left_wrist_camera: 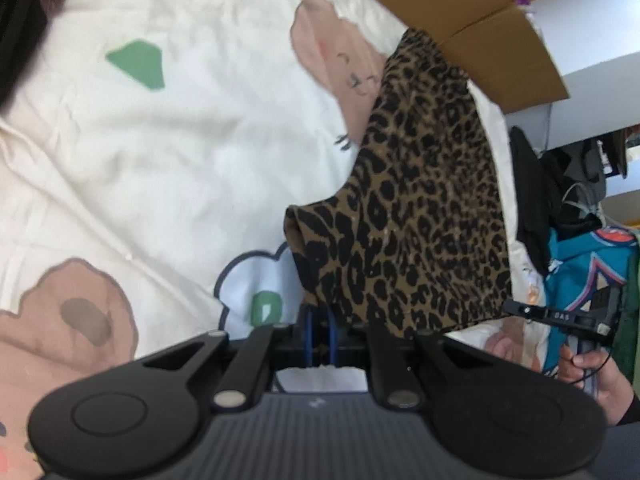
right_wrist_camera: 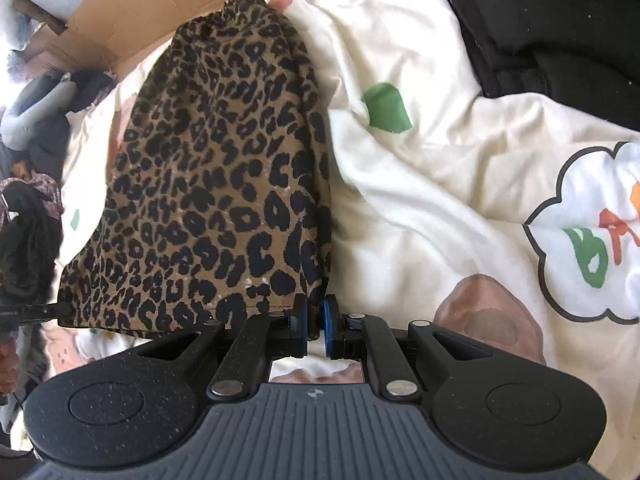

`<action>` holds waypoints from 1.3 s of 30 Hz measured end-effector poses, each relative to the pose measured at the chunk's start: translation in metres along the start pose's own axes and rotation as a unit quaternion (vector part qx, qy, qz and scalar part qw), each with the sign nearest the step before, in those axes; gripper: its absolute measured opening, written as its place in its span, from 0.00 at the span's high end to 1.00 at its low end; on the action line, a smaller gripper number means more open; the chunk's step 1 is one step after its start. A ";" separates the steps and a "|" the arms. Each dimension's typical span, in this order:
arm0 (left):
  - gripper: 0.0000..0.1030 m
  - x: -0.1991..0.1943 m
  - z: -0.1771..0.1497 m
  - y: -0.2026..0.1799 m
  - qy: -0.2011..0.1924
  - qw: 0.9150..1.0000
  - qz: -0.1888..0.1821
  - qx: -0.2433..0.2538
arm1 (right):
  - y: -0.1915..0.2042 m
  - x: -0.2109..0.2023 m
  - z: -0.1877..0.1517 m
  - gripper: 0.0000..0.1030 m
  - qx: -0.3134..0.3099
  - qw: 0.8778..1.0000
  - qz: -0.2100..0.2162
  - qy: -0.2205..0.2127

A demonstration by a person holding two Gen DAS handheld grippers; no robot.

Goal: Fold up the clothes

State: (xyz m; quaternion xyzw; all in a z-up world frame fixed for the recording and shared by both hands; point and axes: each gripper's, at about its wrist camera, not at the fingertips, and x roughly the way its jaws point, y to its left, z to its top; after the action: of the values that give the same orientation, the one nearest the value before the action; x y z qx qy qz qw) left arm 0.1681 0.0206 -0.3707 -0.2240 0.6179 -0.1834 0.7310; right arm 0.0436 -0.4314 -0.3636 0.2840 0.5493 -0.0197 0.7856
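A leopard-print garment [left_wrist_camera: 420, 200] [right_wrist_camera: 216, 168] hangs stretched between my two grippers, its far end resting on the cream cartoon-print bedsheet [left_wrist_camera: 160, 140] [right_wrist_camera: 440, 168]. My left gripper [left_wrist_camera: 320, 320] is shut on the garment's near corner, with its blue pads pinching the hem. The right gripper [right_wrist_camera: 316, 312] is shut on the opposite near corner. Each wrist view also catches the other gripper at its edge: the right gripper [left_wrist_camera: 516, 309] held by a hand [left_wrist_camera: 592, 380], and the left gripper [right_wrist_camera: 60, 311] clamping the hem.
A cardboard box [left_wrist_camera: 480, 20] [right_wrist_camera: 140, 8] stands past the far end of the sheet. A black item [right_wrist_camera: 560, 20] lies on the sheet's far right. Beside the bed sit a teal garment [left_wrist_camera: 580, 264] and piled dark and grey clothes [right_wrist_camera: 40, 112].
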 end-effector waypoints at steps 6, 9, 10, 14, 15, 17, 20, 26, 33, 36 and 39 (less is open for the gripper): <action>0.91 0.014 -0.001 0.005 0.012 1.000 0.009 -0.007 | -0.005 0.004 0.004 0.75 -0.016 1.000 -0.010 -0.002; 0.90 0.015 0.000 0.006 0.008 1.000 0.009 -0.005 | -0.010 0.003 0.005 0.70 -0.013 1.000 -0.002 -0.008; 0.89 0.014 0.000 0.005 0.006 1.000 0.010 -0.004 | -0.012 0.003 0.004 0.70 -0.011 1.000 0.003 -0.011; 0.84 0.012 -0.001 0.007 0.000 1.000 0.014 -0.002 | -0.017 0.006 0.005 0.65 -0.009 1.000 0.023 -0.012; 0.83 0.012 0.000 0.009 -0.001 1.000 0.013 -0.006 | -0.019 0.006 0.006 0.64 -0.007 1.000 0.029 -0.010; 0.77 0.012 0.001 0.013 -0.005 1.000 0.009 -0.015 | -0.022 0.008 0.009 0.64 -0.001 0.999 0.041 -0.007; 0.62 0.013 0.002 0.019 -0.006 0.999 0.002 -0.036 | -0.029 0.014 0.014 0.64 0.019 0.997 0.069 -0.001; 0.59 0.017 0.005 0.025 -0.014 0.999 -0.016 -0.050 | -0.045 0.028 0.024 0.63 0.066 0.989 0.134 0.013; 0.58 0.015 0.001 0.031 -0.023 0.998 -0.031 -0.058 | -0.048 0.029 0.024 0.66 0.076 0.982 0.168 0.029; 0.55 0.018 -0.002 0.033 -0.021 0.997 -0.046 -0.061 | -0.047 0.033 0.025 0.65 0.077 0.983 0.162 0.031; 0.55 0.020 -0.004 0.035 -0.017 0.996 -0.059 -0.065 | -0.047 0.036 0.028 0.65 0.080 0.982 0.166 0.031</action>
State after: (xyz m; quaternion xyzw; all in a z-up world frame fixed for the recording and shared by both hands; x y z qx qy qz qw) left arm 0.1669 0.0384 -0.4066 -0.3103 0.6020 -0.1822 0.7128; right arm 0.0658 -0.4736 -0.4088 0.4333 0.5154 0.0762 0.7354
